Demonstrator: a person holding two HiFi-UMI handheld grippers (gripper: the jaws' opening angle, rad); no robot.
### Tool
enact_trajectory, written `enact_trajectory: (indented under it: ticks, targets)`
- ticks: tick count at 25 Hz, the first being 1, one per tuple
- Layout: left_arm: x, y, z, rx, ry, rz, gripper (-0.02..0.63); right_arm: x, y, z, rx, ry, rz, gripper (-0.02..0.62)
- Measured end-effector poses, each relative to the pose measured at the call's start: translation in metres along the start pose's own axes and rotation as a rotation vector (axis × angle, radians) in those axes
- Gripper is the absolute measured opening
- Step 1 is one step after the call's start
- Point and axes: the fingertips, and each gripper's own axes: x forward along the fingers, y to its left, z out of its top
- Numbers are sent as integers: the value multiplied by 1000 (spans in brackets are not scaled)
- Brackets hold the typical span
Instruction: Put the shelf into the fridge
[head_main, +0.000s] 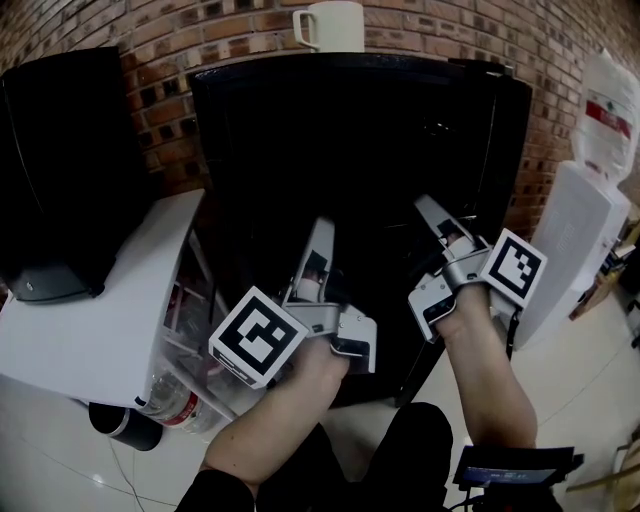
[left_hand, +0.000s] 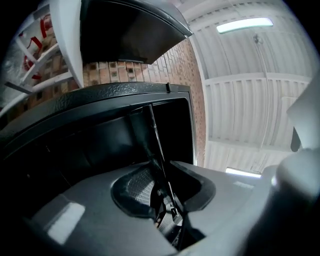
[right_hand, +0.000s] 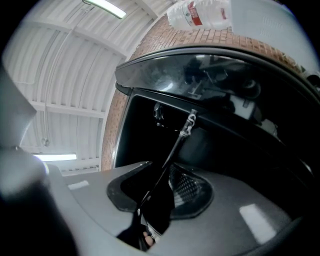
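- Looking down at a black mini fridge (head_main: 360, 130) backed against a brick wall (head_main: 200, 30), with the door (head_main: 90, 320) swung wide to the left and a white mug (head_main: 330, 25) parked right at the front edge of the top.
- Got both grippers poked into the dark opening: left gripper (head_main: 318, 240) around the middle, right gripper (head_main: 432, 212) nearer the right-hand side wall.
- Clamped on the shelf (left_hand: 154, 132) with the left jaws. Shows up edge-on, just a thin dark line running from the pads up toward the top lip of the opening.
- Same deal on the right, jaws pinched on the shelf's thin edge, with a small pale clip (right_hand: 190, 122) at the far end.
- So, shelf held from both sides at the mouth of the fridge. Pretty much lost against the black interior in the head view.
- Room to move: dark open space past the shelf in both gripper views, white door racks (left_hand: 35, 55) close on the left, bare floor (head_main: 590, 400) off to the right.
- White water dispenser (head_main: 575, 240) well apart on the right, black box (head_main: 65, 170) beyond the door on the left.
- Labels: red one on a clear bottle (right_hand: 200, 12), red-and-white stuff in the racks — all too small to read. Only black-and-white squares on the gripper cubes, no letters.
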Motion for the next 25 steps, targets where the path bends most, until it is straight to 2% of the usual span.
enact_trajectory:
  ticks: [5,9,15,17,21,25]
  targets:
    - [15,-7,13,-52,-43,-1,92,10,16,6,-52,14,54,143]
    - [19,-11,16,-41,-54,-10,104,7,26,4,-129,26,101,167]
    - [29,-4,18,-39,-53,4,104,-5,25,-3,-193,37,85,91]
    - [32,-2,17,-33,-54,10,103,-4,25,-6,-215,52,77,11]
    - [36,2,18,-8,-53,19,103,3,20,-4,-233,51,42,6]
    - [42,9,20,54,-47,42,109,10,12,-2,-230,40,22,6]
